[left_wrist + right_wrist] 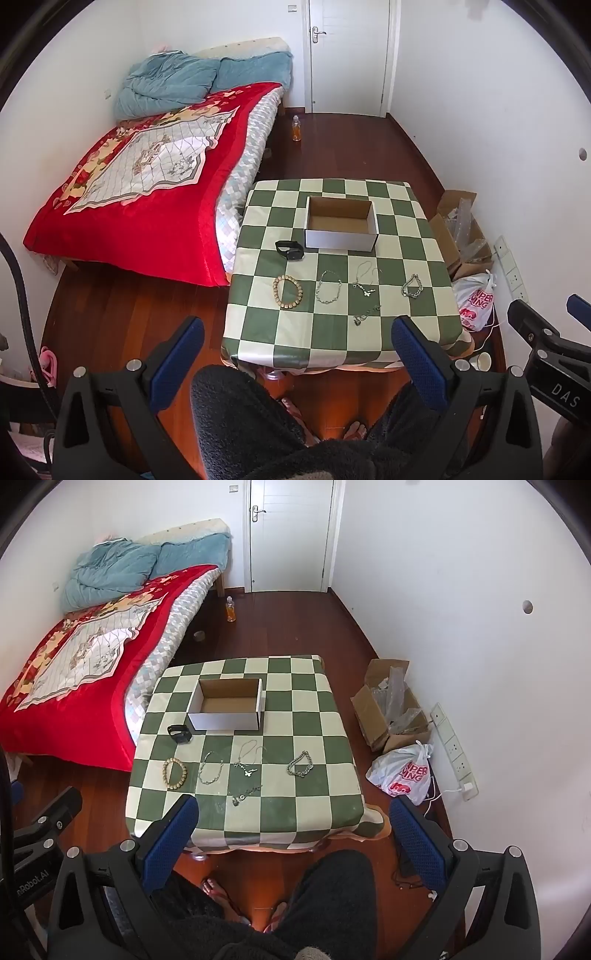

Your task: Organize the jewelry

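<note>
A green-checked worktop [332,332] stands beside a red-blanketed bed [147,192] on wood floor. Near its front edge lie a bead bracelet [287,291] and chains [328,291]; behind sits an empty box [340,223]. Left claw [297,354] and right claw [293,834] hover released.

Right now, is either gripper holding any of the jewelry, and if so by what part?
Nothing is held. The left gripper and right gripper are both open and empty, above the floor short of the table.

White walls, dark wood floor [295,627], red-blanketed bed [85,657], white door [291,535], seemingly daylit.
</note>
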A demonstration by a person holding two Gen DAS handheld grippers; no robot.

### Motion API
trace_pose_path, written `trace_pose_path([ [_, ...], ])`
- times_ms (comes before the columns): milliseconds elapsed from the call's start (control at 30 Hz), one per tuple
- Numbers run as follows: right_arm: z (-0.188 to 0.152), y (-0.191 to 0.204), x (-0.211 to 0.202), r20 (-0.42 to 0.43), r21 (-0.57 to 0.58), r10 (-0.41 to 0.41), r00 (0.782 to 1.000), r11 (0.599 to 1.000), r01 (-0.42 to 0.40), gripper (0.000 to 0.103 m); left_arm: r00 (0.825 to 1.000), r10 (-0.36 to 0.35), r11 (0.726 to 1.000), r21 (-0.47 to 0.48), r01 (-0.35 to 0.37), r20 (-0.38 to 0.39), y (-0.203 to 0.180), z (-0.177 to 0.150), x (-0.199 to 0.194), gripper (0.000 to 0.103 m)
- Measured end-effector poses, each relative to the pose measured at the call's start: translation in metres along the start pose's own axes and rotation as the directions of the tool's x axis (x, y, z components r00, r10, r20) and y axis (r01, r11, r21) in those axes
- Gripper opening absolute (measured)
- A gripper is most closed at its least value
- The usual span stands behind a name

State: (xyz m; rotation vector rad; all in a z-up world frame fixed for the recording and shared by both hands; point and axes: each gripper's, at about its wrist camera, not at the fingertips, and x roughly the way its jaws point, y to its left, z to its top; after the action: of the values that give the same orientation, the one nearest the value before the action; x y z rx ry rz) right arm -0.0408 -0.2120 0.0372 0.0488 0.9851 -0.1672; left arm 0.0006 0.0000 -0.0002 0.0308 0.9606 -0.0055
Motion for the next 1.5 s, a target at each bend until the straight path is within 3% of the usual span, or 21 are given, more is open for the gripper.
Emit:
trace_pose_path([
  [1500,-0.001,-0.003,-0.013,0.017,0.000,0.001,1.000,1.000,-0.001,0.103,1.000,-0.013,1.000,-0.002,0.014,0.021,-0.003,0.001,-0.011,0.103],
])
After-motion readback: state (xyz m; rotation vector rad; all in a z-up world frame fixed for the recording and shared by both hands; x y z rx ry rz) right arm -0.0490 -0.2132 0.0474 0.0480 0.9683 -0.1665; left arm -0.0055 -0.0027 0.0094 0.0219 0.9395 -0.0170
